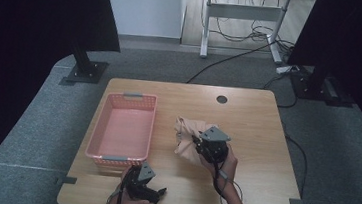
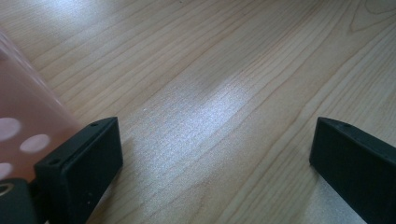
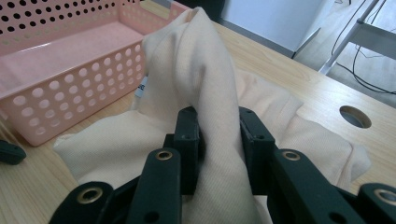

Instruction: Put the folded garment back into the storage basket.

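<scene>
A cream cloth (image 1: 186, 136) lies crumpled near the middle of the wooden table (image 1: 257, 124). My right gripper (image 1: 202, 146) is shut on a raised fold of this cloth (image 3: 205, 79), its black jaws pinching the fabric from both sides and lifting it into a peak. An empty pink perforated basket (image 1: 122, 126) stands to the left of the cloth; in the right gripper view the basket (image 3: 60, 70) sits just beyond the fold. My left gripper (image 1: 160, 194) rests low at the table's front edge, open, with bare wood between its fingers (image 2: 79, 163).
A round cable hole (image 1: 222, 99) is cut in the table's far side. Dark screens on stands flank the table, and a desk frame with loose cables stands behind. The basket's wall (image 2: 18, 121) is close beside my left gripper's left jaw.
</scene>
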`<state>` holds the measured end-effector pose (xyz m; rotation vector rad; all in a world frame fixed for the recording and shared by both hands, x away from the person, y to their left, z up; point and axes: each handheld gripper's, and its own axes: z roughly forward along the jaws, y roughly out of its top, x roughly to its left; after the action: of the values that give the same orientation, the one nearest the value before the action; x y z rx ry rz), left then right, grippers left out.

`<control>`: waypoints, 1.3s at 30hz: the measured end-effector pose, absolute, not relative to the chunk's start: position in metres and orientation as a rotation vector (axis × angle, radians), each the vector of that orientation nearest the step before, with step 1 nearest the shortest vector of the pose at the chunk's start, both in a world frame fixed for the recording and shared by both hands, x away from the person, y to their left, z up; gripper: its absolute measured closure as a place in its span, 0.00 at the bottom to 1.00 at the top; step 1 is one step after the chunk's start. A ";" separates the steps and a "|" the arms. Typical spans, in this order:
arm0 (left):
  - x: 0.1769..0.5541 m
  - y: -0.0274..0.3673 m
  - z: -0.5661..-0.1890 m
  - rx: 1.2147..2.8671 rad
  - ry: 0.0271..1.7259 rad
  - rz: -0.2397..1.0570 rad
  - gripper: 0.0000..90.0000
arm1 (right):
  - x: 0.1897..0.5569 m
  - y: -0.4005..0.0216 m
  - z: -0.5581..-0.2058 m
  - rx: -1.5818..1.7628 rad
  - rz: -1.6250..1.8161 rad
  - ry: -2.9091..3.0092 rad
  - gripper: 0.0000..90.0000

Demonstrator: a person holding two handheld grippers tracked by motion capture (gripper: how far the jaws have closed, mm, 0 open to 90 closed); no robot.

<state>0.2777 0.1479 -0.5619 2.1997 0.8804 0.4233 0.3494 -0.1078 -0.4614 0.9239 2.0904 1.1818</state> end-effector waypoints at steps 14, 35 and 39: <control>0.278 0.148 -0.562 2.200 0.879 0.425 0.03 | 0.350 -0.110 -0.458 0.924 1.186 2.075 0.80; 0.278 0.148 -0.562 2.201 0.878 0.425 0.03 | 0.351 -0.110 -0.451 0.924 1.195 2.066 0.80; 0.278 0.148 -0.562 2.202 0.878 0.425 0.03 | 0.351 -0.110 -0.450 0.922 1.198 2.061 0.80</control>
<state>0.2777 0.1480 -0.5618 2.2019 0.8779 0.4250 0.3507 -0.1099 -0.4497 0.9224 2.0610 1.1980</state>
